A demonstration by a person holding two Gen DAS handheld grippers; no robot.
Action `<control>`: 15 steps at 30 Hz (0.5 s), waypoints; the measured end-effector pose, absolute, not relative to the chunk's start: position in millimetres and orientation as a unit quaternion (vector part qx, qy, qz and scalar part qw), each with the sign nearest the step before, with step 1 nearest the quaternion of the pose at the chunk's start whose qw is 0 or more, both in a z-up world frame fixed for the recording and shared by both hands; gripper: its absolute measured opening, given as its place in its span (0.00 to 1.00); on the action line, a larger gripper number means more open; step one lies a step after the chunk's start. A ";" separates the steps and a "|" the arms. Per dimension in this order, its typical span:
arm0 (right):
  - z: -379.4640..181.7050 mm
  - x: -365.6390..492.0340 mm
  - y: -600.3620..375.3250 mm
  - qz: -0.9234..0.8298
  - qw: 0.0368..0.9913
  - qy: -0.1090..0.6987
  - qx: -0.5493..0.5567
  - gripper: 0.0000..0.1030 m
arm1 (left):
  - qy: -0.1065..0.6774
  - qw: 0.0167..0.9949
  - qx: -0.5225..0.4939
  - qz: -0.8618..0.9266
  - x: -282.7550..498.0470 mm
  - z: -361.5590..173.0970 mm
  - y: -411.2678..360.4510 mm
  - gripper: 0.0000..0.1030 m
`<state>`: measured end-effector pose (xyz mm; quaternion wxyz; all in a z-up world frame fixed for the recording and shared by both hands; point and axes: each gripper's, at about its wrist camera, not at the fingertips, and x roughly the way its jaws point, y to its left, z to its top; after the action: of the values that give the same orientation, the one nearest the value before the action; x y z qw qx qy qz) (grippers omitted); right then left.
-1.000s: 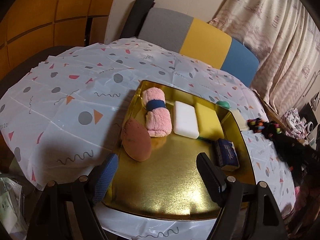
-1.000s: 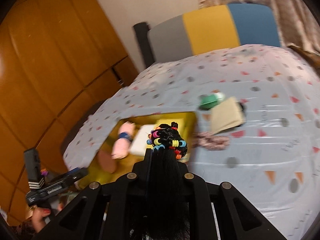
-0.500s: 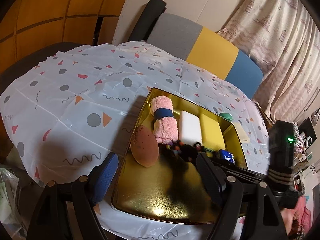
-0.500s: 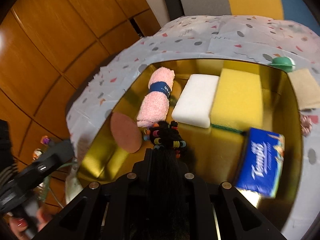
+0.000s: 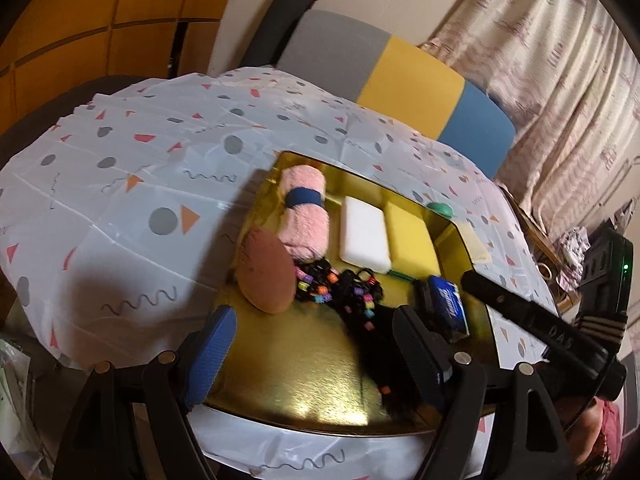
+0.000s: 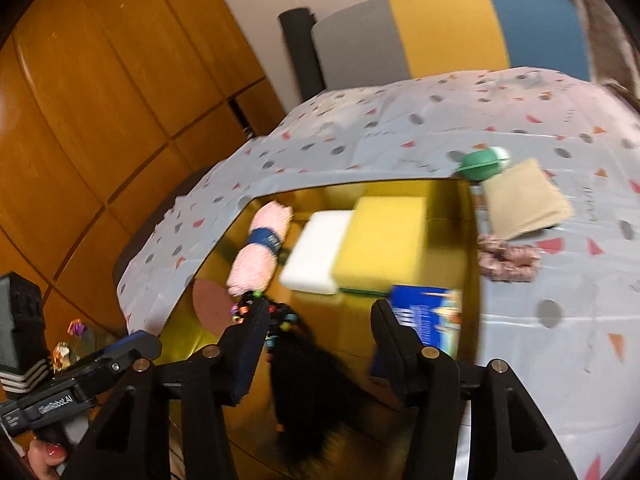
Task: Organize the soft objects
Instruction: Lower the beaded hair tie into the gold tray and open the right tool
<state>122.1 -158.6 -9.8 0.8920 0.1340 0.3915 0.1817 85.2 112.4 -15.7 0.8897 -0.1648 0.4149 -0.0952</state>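
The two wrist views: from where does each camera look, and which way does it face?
Left wrist: sits behind the open left hand-held gripper, facing across the gold tray toward the chair; the right one enters at right.
Right wrist: sits behind the open right hand-held gripper, facing over the tray.
Shared: pink towel roll, black beaded hairpiece.

The right wrist view is pretty smeary, so the blue tissue pack [image 6: 428,316] lettering can't be read. The black hairpiece [image 6: 308,392] tail at 6 o'clock blurs out behind the gripper frame.
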 end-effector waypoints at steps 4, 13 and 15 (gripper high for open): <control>-8.8 114.3 -186.5 0.145 0.900 0.386 0.139 0.55 | 0.412 0.890 -0.149 -0.121 80.5 -14.6 97.9 0.79; -40.7 106.4 -255.6 0.070 0.889 0.429 0.143 0.56 | 0.415 0.887 -0.103 -0.173 66.9 -14.2 59.1 0.79; -47.7 105.0 -265.8 0.062 0.886 0.438 0.139 0.56 | 0.415 0.886 -0.093 -0.184 63.6 -13.8 49.6 0.79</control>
<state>105.0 -265.8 -47.7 0.8861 0.1387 0.4380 0.0619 63.6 49.6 -13.8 0.8862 -0.0934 0.4147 -0.1842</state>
